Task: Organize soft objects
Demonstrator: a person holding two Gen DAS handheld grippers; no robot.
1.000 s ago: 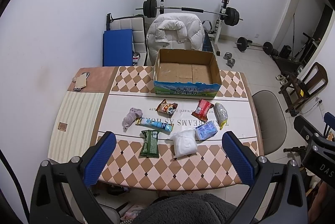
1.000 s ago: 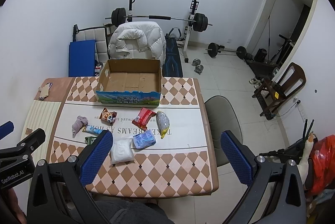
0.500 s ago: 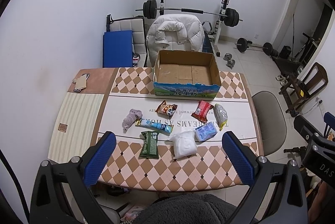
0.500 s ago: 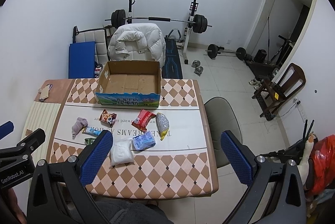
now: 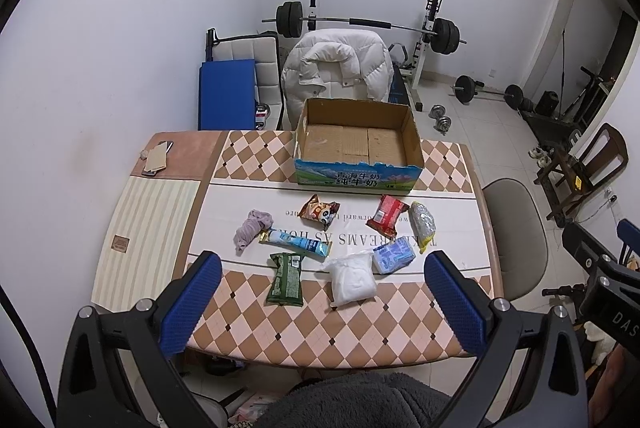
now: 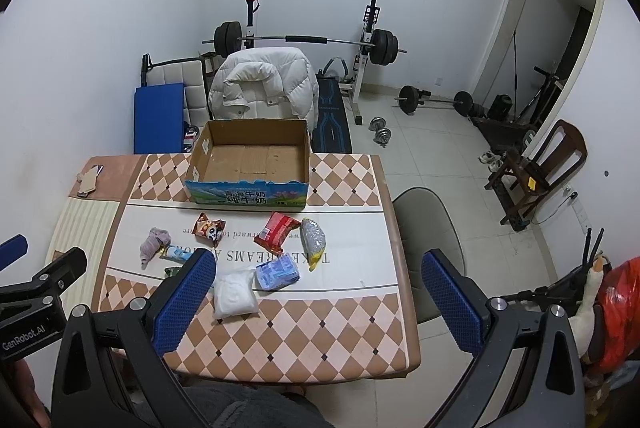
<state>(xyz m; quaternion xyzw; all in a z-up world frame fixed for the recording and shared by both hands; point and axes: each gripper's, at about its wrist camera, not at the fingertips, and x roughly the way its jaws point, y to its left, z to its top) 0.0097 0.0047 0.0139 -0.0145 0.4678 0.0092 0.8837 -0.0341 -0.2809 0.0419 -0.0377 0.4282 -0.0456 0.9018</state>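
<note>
An empty cardboard box [image 5: 358, 144] [image 6: 250, 158] stands at the table's far side. In front of it lie several soft packets: a grey sock [image 5: 253, 224], an orange snack bag [image 5: 320, 211], a red packet [image 5: 387, 215], a silver-yellow bag [image 5: 423, 225], a long blue tube packet [image 5: 295, 242], a green packet [image 5: 287, 279], a white pouch [image 5: 354, 278] [image 6: 235, 292] and a blue tissue pack [image 5: 394, 257] [image 6: 277, 272]. My left gripper [image 5: 322, 302] and right gripper [image 6: 318, 302] hang open, high above the table's near edge, holding nothing.
The checkered table [image 5: 320, 324] has a chair [image 5: 514, 224] at its right and a chair draped with a white jacket [image 5: 338, 70] behind the box. A phone and card [image 5: 156, 158] lie at the far left corner. Barbells and a wooden chair [image 6: 536, 172] fill the floor beyond.
Both views have shifted slightly; the table and packets sit a touch farther away. No packet has moved, and both grippers stay open.
</note>
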